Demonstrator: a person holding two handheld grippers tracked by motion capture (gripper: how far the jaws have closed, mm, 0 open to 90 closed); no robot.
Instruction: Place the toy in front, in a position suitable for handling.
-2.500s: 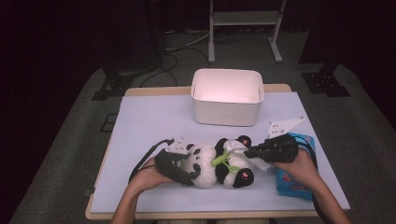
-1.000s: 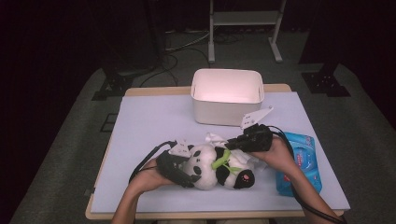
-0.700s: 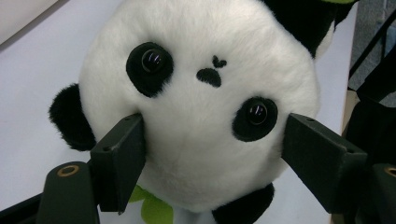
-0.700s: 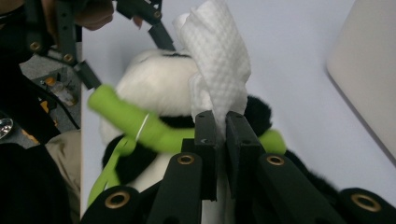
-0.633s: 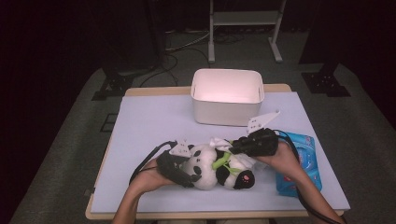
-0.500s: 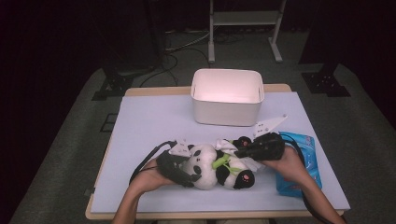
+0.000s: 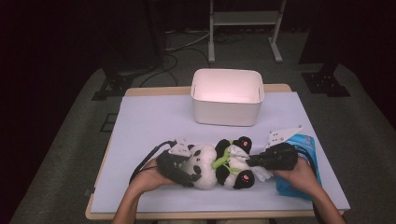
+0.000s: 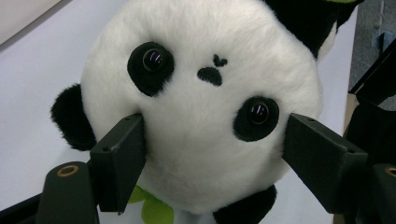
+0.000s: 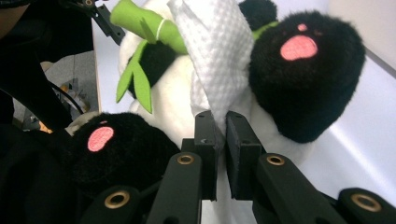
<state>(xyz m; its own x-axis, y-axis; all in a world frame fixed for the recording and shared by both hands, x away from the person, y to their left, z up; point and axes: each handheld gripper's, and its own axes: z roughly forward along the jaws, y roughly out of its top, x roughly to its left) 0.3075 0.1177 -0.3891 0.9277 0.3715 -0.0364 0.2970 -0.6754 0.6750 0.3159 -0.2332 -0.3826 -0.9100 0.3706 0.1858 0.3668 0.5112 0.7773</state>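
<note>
The left tongs (image 8: 210, 163) clamp the head of the panda toy (image 7: 219, 164) to steady it on the surface (image 7: 154, 121), so the right tongs (image 9: 221, 126), closed on a white wipe (image 9: 219, 60), can clean its belly.

Light falls from above onto the pale lilac surface (image 7: 154, 121), bright and even, while the room around it sinks into near black; the white plastic rectangular bin (image 7: 227, 97) glows pinkish inside, mildly overexposed; shadows under things are soft and short; the high view is slightly grainy and soft; in the left gripper view the white and black plush panda (image 8: 205, 107) is sharp, its glossy eyes carrying small highlights; the background of the right gripper view blurs.
</note>
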